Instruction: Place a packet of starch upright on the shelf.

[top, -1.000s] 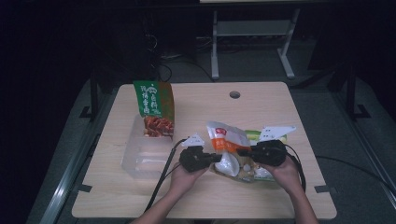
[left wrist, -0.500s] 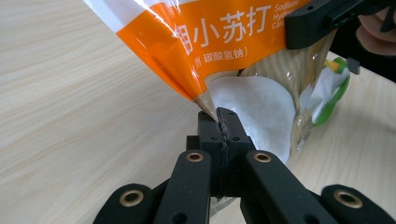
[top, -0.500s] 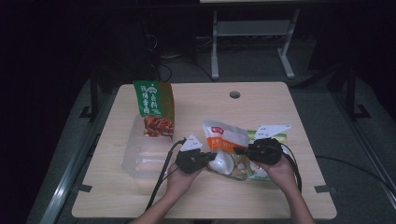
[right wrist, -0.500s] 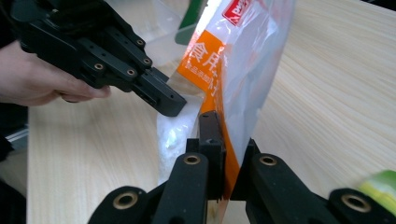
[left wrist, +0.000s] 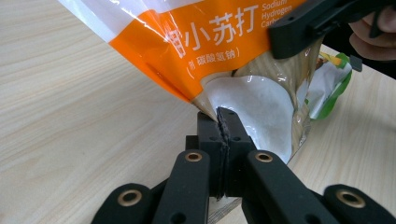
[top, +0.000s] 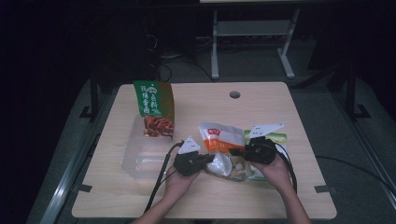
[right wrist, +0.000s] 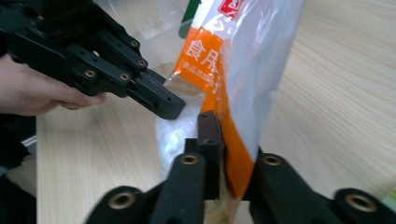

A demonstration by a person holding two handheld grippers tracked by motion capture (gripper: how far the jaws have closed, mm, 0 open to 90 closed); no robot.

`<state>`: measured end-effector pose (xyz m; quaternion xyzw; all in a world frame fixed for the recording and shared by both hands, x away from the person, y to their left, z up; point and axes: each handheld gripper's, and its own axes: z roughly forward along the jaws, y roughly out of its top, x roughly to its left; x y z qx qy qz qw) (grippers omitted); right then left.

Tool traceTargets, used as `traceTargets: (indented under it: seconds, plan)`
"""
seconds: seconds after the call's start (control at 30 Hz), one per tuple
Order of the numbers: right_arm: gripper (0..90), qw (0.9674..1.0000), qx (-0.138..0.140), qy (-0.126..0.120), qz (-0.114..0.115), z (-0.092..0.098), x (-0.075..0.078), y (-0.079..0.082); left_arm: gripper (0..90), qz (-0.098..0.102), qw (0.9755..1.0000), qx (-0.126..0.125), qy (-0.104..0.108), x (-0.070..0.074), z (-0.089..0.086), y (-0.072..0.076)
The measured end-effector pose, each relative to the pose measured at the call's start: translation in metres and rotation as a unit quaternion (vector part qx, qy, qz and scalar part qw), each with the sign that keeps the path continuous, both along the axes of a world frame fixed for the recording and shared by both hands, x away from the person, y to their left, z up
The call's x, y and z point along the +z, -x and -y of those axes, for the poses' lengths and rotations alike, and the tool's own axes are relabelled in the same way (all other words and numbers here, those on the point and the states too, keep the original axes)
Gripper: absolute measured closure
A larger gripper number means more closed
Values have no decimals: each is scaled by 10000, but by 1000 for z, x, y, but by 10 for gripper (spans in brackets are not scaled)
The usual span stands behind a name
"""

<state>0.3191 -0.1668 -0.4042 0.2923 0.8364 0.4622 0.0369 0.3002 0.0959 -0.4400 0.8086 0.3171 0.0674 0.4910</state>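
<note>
You have the orange-and-white pouch [top: 223, 145] pinched from both sides near the front edge of the table [top: 299, 116], right of its middle: your left gripper [left wrist: 223, 122] is clamped tight on its lower flap, and your right gripper [right wrist: 219, 135] is closed on the orange panel. The pouch hangs slack between them, so pulling the two apart too hard would likely tear the film or spill the powder, and a thin pinch could slip free. A green packet [top: 273, 140] lies just beside your right hand and could get dragged along. The clear tub [top: 140, 156] with the upright green snack bag [top: 155, 107] sits toward the left edge; the back of the table is bare and offers the most room.
</note>
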Motion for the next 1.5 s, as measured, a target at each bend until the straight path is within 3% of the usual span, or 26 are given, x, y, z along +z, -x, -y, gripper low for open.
traceTargets:
  seconds: [0.27,0.43,0.57,0.87,1.03,1.23,1.37,1.5]
  plan:
    - [900,9998,76,-208,-22,3,3,3,649,-135,9998,-81,-116,-2,-4,13]
    - [900,9994,172,-281,67,1,10,7,562,19,9996,-100,-264,1,-5,20]
    - [900,9990,230,-251,282,-2,23,13,499,131,9993,-175,-301,5,-9,30]
    - [900,9989,36,-155,448,-3,36,12,493,348,9967,-482,-548,8,-17,46]
    - [900,9990,12,-134,431,-7,41,8,494,312,9970,-576,-414,9,-22,54]
    - [900,9989,156,-130,417,-18,55,3,489,353,9960,-689,-452,9,-30,63]
    - [900,9986,266,-150,432,-28,66,0,484,248,9962,-775,-323,10,-34,68]
    - [900,9979,360,-205,499,-39,77,-3,476,337,9951,-825,-421,11,-39,72]
